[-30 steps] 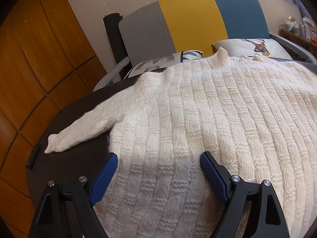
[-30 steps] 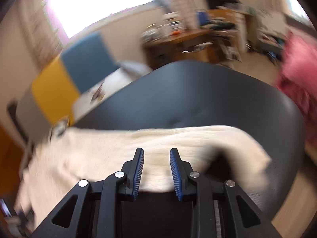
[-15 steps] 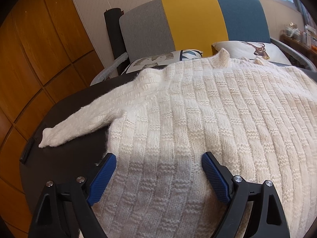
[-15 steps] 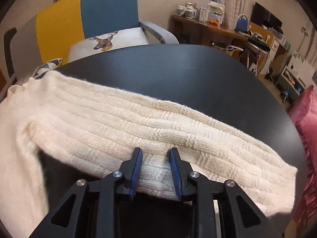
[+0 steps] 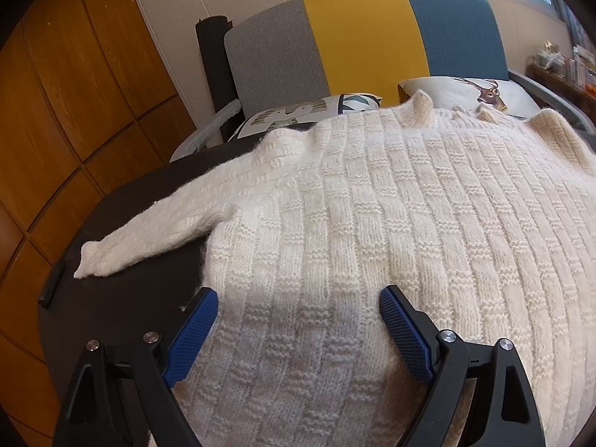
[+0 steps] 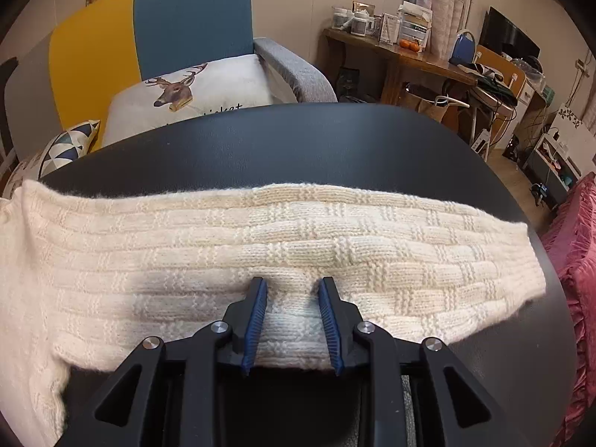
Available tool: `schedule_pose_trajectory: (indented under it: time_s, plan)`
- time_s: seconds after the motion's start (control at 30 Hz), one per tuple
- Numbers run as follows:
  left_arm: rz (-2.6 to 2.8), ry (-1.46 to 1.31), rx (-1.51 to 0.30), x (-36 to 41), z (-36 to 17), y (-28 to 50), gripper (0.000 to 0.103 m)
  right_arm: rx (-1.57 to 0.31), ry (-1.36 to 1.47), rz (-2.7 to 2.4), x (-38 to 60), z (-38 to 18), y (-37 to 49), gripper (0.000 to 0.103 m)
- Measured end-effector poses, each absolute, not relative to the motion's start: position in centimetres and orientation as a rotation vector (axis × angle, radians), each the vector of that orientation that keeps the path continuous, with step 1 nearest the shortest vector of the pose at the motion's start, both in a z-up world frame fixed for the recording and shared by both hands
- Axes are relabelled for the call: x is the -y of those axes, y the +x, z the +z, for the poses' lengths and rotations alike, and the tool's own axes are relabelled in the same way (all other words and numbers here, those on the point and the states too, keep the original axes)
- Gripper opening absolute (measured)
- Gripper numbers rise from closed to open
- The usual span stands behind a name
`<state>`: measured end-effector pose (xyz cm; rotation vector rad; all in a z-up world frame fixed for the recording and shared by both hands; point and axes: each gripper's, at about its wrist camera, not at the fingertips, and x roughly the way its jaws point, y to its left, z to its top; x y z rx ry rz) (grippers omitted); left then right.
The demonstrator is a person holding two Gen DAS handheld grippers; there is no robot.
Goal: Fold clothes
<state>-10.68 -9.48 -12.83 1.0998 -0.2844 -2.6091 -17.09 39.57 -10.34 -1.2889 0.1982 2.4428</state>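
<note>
While cream sweater point(image 5: 372, 223) covers the table, left hand-held gripper point(image 5: 298, 313) wide above it, right hand-held gripper point(image 6: 292, 298) narrowly pinching sleeve point(image 6: 335, 246)

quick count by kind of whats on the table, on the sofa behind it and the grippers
cream knitted sweater: 1
small black object at the table edge: 1
cushions on the sofa: 2, a deer cushion and a geometric-print cushion
grippers: 2, the left gripper and the right gripper
total: 6
</note>
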Motion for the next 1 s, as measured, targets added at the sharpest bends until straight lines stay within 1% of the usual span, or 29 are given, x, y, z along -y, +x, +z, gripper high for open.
schedule_pose_trajectory:
  time_s: [0.1, 0.23, 0.33, 0.4, 0.47, 0.5, 0.63, 0.73, 0.8, 0.87, 0.93, 1.0]
  plan:
    - [-2.614, 1.102, 0.278, 9.7, -12.8, -10.6, 0.09, -0.272, -1.248, 2.506, -37.7, -8.8, -15.4, 0.029]
    - [-2.604, 1.097, 0.309, 9.5, -12.8, -10.7, 0.09, -0.304, -1.293, 2.731, -30.9, -7.4, -13.2, 0.03]
    - [-2.59, 1.084, 0.356, 9.0, -12.7, -10.7, 0.09, -0.226, -1.4, 2.853, -25.4, -8.2, -12.7, 0.03]
    - [-2.585, 1.081, 0.375, 8.7, -12.7, -10.5, 0.09, -0.102, -1.491, 2.848, -22.9, -9.7, -12.9, 0.029]
    - [-2.583, 1.091, 0.358, 8.7, -12.6, -10.3, 0.09, 0.013, -1.484, 2.832, -22.1, -10.7, -12.9, 0.029]
    - [-2.583, 1.095, 0.349, 8.7, -12.6, -10.2, 0.09, 0.014, -1.47, 2.832, -22.4, -10.8, -12.9, 0.029]
    - [-2.602, 1.131, 0.268, 8.9, -12.3, -9.5, 0.09, -0.114, -1.479, 2.824, -24.3, -10.8, -13.1, 0.029]
    - [-2.635, 1.171, 0.207, 9.7, -11.8, -9.3, 0.09, -0.114, -1.502, 2.811, -24.1, -9.6, -12.7, 0.029]
    - [-2.692, 1.214, 0.096, 11.1, -10.9, -8.7, 0.09, -0.165, -1.439, 2.871, -23.9, -7.7, -11.1, 0.029]
    - [-2.74, 1.203, 0.04, 12.3, -10.3, -7.5, 0.09, -0.132, -1.414, 2.944, -22.5, -6.5, -9.3, 0.029]
    - [-2.765, 1.173, 0.068, 13.1, -10.0, -6.3, 0.09, -0.076, -1.426, 3.006, -20.6, -6.1, -7.6, 0.029]
    - [-2.779, 1.174, 0.11, 13.4, -10.1, -5.5, 0.089, -0.031, -1.509, 3.023, -18.8, -7.1, -6.5, 0.028]
